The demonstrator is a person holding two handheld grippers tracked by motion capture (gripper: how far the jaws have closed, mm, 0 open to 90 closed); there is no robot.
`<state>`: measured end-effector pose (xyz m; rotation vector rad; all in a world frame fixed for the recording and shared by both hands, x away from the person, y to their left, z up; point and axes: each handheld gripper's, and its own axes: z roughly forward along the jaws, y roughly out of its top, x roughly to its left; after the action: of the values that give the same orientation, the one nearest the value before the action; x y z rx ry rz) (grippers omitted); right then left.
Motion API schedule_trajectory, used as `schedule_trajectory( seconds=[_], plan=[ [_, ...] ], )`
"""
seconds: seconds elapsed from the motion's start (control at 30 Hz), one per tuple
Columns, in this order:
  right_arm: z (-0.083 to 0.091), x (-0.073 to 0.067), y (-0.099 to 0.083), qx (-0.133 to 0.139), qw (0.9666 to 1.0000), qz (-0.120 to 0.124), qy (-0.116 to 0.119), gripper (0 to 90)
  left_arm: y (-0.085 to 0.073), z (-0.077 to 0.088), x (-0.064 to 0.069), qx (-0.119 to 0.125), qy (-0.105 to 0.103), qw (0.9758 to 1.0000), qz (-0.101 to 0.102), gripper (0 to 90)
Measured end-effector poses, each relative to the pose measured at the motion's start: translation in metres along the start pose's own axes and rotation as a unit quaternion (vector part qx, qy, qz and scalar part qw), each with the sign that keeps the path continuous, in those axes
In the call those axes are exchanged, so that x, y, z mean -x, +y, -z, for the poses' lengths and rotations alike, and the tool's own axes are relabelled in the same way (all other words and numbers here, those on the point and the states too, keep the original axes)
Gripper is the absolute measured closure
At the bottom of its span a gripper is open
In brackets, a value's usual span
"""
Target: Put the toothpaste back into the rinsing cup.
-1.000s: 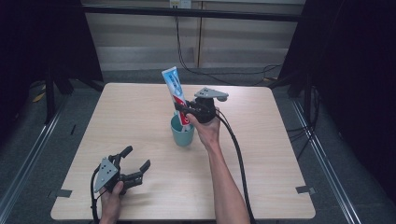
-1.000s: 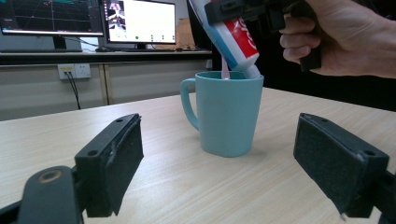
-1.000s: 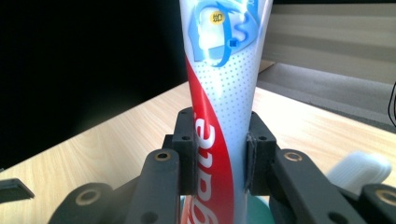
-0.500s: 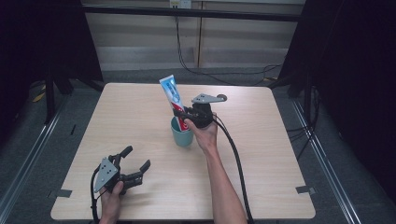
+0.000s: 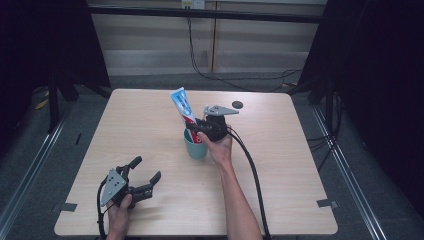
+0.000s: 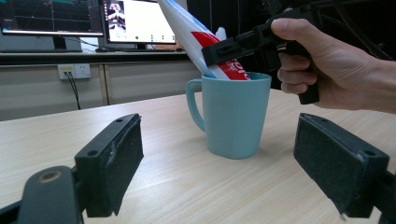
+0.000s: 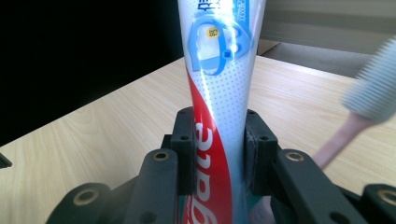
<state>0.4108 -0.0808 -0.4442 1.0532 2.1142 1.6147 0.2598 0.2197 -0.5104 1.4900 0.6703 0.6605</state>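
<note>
The pale wood-grain table (image 5: pixel 150 125) with rounded corners stands on a grey floor (image 5: pixel 65 145). Near its far edge lies a small dark round disc (image 5: pixel 237 104), flat on the wood. Strips of grey tape (image 5: pixel 327 203) are stuck near the table's near corners. Beyond the table a light panelled wall (image 5: pixel 150 50) runs across, with black cables (image 5: pixel 240 82) hanging down it and trailing over the floor. Black curtains (image 5: pixel 380 75) close off both sides. In the left gripper view, two lit computer monitors (image 6: pixel 135 21) stand on a dark shelf (image 6: pixel 88 55), and a white wall socket (image 6: pixel 74 71) with a black cord sits below it.
</note>
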Motion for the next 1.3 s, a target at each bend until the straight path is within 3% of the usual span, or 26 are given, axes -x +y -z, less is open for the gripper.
schedule_trajectory(
  seconds=[0.43, 0.73, 0.93, 1.03, 1.17, 1.3],
  plan=[
    [0.004, -0.002, 0.000, -0.012, 0.9998, 0.011, -0.007, 68.5, 0.000, 0.000, 0.000, 0.000, 0.000, 1.0000, -0.001, 15.7],
    [0.017, -0.001, -0.005, -0.015, 0.9998, 0.014, -0.003, 67.7, 0.000, 0.000, 0.000, 0.000, 0.000, 1.0000, -0.001, 15.7],
    [0.022, -0.003, -0.011, -0.045, 0.9985, 0.026, -0.019, 69.7, 0.000, 0.000, 0.000, 0.000, 0.000, 1.0000, 0.000, 15.7],
    [0.026, 0.001, -0.018, -0.030, 0.9995, 0.008, -0.009, 67.7, 0.000, 0.000, 0.000, 0.000, 0.000, 1.0000, 0.000, 15.7],
    [0.031, 0.003, -0.018, -0.021, 0.9997, 0.007, -0.007, 67.1, 0.000, 0.000, 0.000, 0.000, 0.000, 1.0000, 0.000, 15.7],
    [0.037, 0.003, -0.016, -0.017, 0.9997, 0.006, -0.015, 58.1, 0.000, 0.000, 0.000, -0.001, 0.000, 1.0000, 0.000, 15.7]
  ],
)
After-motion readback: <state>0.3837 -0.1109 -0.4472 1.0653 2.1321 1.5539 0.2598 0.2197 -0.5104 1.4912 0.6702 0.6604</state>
